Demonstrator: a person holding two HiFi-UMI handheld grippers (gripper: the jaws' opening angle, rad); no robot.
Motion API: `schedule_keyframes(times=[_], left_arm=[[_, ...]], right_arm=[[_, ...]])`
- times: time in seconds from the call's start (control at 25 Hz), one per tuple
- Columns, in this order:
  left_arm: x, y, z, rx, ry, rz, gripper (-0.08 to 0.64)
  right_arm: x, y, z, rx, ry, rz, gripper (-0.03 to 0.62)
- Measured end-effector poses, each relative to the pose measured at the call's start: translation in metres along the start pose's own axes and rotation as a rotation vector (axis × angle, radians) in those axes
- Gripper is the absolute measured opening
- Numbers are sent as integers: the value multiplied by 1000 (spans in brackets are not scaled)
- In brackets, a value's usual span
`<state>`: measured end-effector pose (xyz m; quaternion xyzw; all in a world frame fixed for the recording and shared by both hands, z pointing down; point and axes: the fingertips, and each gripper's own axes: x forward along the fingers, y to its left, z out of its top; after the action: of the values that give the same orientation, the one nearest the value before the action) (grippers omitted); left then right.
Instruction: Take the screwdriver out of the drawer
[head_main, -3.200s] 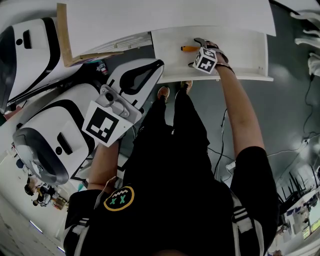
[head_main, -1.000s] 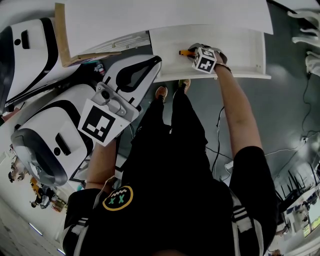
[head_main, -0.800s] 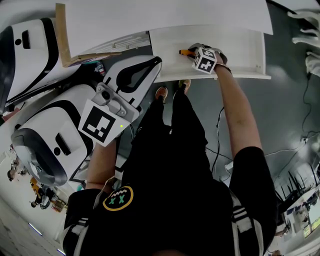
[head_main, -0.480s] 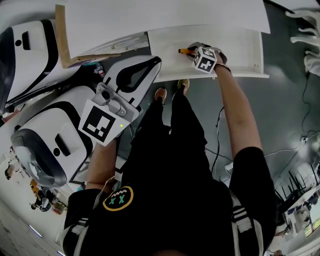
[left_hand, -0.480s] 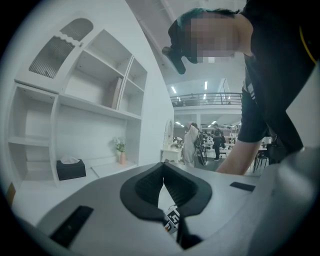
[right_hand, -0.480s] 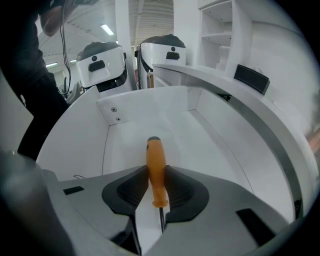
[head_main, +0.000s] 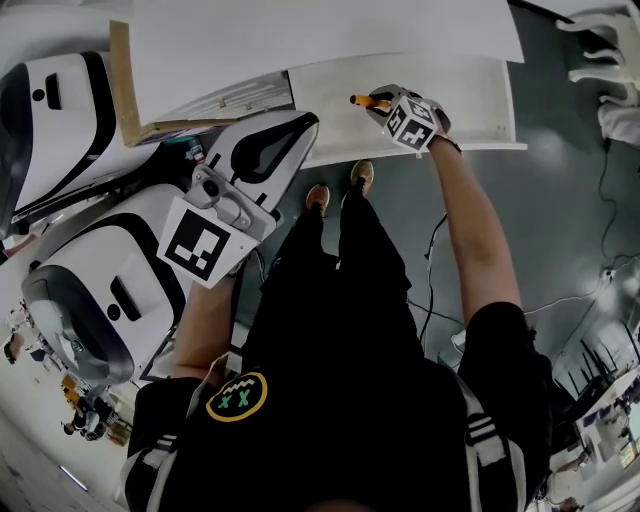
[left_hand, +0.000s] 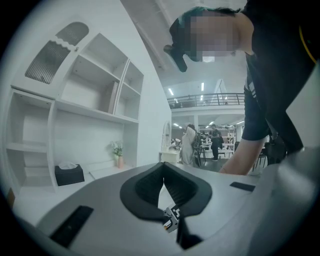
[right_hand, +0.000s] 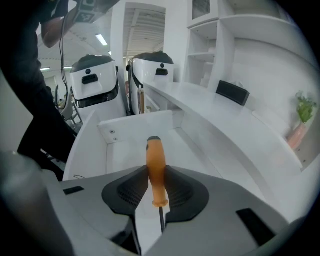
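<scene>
Looking down through the head view, I see the drawer (head_main: 470, 100) pulled open beneath the white desktop (head_main: 320, 35). My right gripper (head_main: 378, 100) hangs over the drawer's left half, tipped steeply downward, and it is clamped on the screwdriver (head_main: 363, 99), whose orange handle pokes out toward the drawer's left end.

In the right gripper view, the two black pads of the right gripper (right_hand: 156, 171) press on the screwdriver (right_hand: 155, 152) from both sides. The butt of the handle reaches past the jaw tips over the drawer (right_hand: 127, 127), and the thin metal shaft runs back between the jaws toward the camera. The drawer's floor lies below and beyond the handle.

My left gripper (head_main: 312, 122) sits to the left of the drawer, with its tips near the drawer's left front corner in the head view. How high it is held I cannot judge. In its own view the left gripper (left_hand: 164, 165) has its jaws together, the pads meeting at the tips with nothing between them. My shoes (head_main: 362, 176) stand on the floor just in front of the drawer.
</scene>
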<state>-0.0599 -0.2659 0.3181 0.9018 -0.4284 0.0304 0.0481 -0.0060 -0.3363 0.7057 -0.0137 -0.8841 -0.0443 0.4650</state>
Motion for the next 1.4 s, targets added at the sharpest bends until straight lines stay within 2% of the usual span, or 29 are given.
schedule_keyframes(times=[0.76, 1.32, 1.4], left_arm=[[-27, -8, 21, 46, -42, -46, 18], [-67, -17, 37, 90, -73, -121, 18], [-74, -16, 36, 121, -82, -135, 18]], right_arm=[[-100, 0, 87, 97, -257, -210, 127], [-188, 33, 174, 144, -496, -356, 127], [-199, 40, 187, 142, -527, -372, 127]])
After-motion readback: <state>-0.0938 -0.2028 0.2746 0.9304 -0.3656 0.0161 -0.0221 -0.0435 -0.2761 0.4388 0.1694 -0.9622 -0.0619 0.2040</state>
